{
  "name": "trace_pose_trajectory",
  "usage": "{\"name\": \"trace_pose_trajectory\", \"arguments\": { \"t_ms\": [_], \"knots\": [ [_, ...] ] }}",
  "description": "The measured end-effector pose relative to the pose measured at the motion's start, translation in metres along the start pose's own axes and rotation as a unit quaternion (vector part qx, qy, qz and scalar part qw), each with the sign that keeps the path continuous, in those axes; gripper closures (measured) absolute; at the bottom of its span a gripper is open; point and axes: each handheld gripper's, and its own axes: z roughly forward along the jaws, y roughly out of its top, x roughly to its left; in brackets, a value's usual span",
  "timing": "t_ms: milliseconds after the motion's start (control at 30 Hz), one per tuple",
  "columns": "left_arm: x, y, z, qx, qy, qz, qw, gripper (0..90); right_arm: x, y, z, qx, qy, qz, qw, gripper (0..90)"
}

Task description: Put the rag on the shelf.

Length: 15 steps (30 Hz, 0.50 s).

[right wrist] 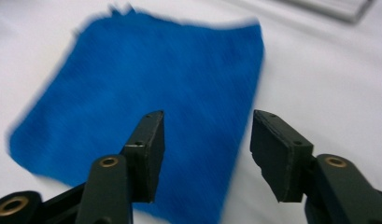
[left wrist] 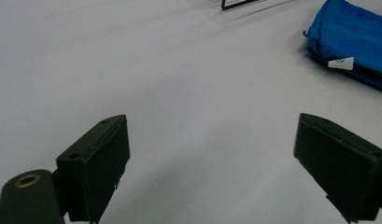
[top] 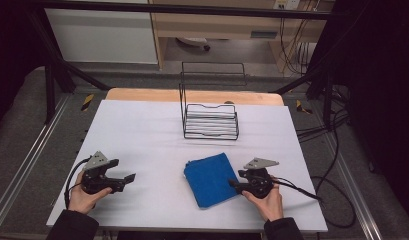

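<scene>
Spreading across the white desk (top: 142, 135), plenty of bare surface; toward twelve o'clock, a black wire rack (top: 210, 121), standing open-fronted. Lying at about five o'clock from that rack, near the front edge, a folded blue towel (top: 210, 179), flat, with a small white tag (left wrist: 341, 63) at one side. Hovering at the towel's three o'clock edge, the right gripper (right wrist: 205, 149), fingers parted and straddling the cloth's border, nothing pinched yet. Resting well apart at nine o'clock, the left gripper (top: 123, 179), fingers released wide over bare desk. Best done, probably, by lowering until one finger slips under the fold, then closing on all layers before lifting.
</scene>
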Motion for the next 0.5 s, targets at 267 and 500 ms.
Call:
{"name": "trace_pose_trajectory", "arguments": {
  "t_ms": [267, 500],
  "knots": [
    [0.000, 0.000, 0.000, 0.001, 0.002, -0.001, 1.0000, 9.9, -0.006, -0.020, 0.002, 0.034, -0.014, 0.031, 0.9988, 60.4],
    [0.000, 0.000, 0.000, 0.003, 0.003, 0.000, 1.0000, 10.0, -0.002, -0.020, 0.005, 0.046, 0.005, 0.077, 0.9960, 83.0]
  ]
}}
